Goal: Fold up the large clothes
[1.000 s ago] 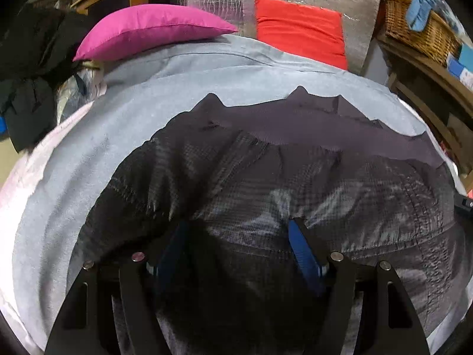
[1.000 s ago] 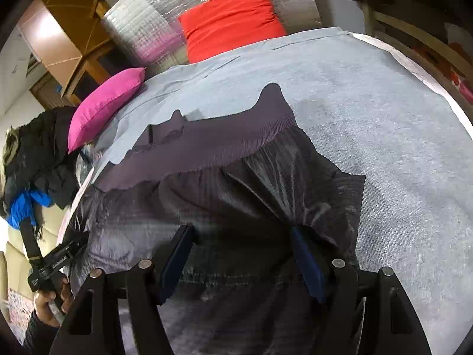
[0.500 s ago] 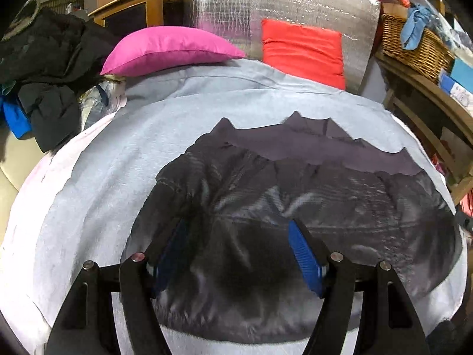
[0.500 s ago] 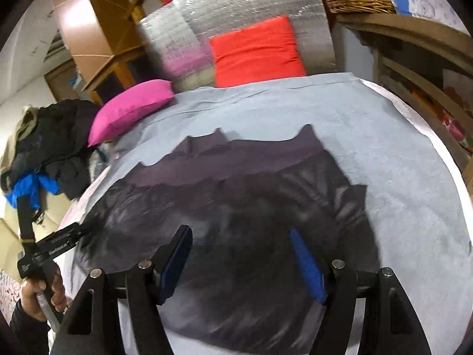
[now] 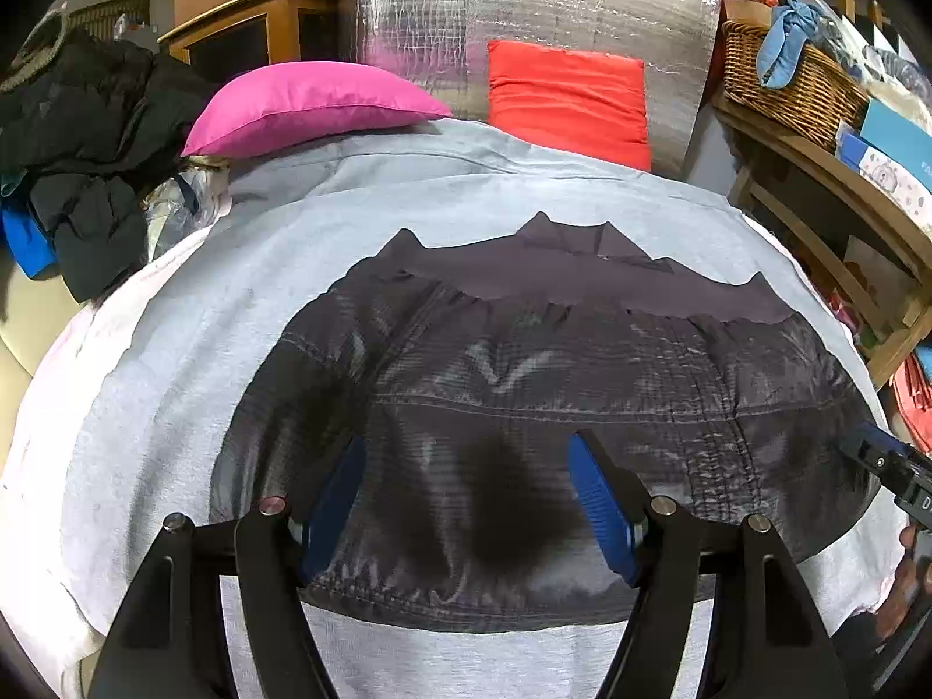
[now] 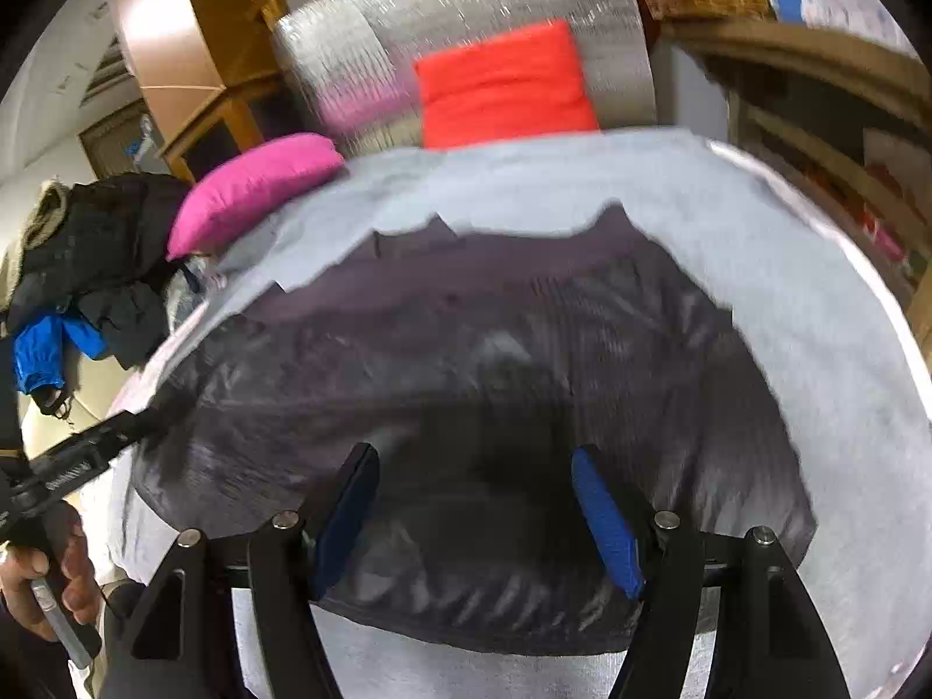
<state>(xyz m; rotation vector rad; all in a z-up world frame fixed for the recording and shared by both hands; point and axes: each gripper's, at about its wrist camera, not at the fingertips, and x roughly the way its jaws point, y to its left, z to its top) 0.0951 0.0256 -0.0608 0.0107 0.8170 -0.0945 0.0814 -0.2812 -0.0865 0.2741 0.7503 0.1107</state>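
A dark grey jacket [image 5: 553,361] lies flat across the grey-sheeted bed [image 5: 175,361], its ribbed band at the far edge and a stitched hem nearest me. My left gripper [image 5: 466,454] hangs open above the jacket's near left part, nothing between its blue pads. In the right wrist view the jacket [image 6: 495,338] is blurred. There my right gripper [image 6: 473,460] is open too, over the near right part, and holds nothing. The right gripper's tip [image 5: 891,466] shows at the left view's right edge. The left gripper [image 6: 76,460], held in a hand [image 6: 46,571], shows at the right view's left edge.
A pink pillow [image 5: 309,102] and a red cushion [image 5: 568,99] sit at the bed's head against a silver foil mat [image 5: 524,6]. Dark clothes [image 5: 76,134] are piled at the left. On the right a wooden shelf [image 5: 844,204] carries a wicker basket [image 5: 786,81].
Both grippers have drawn back and up from the jacket, so its near hem and the sheet in front of it now show. The jacket has stayed flat on the bed.
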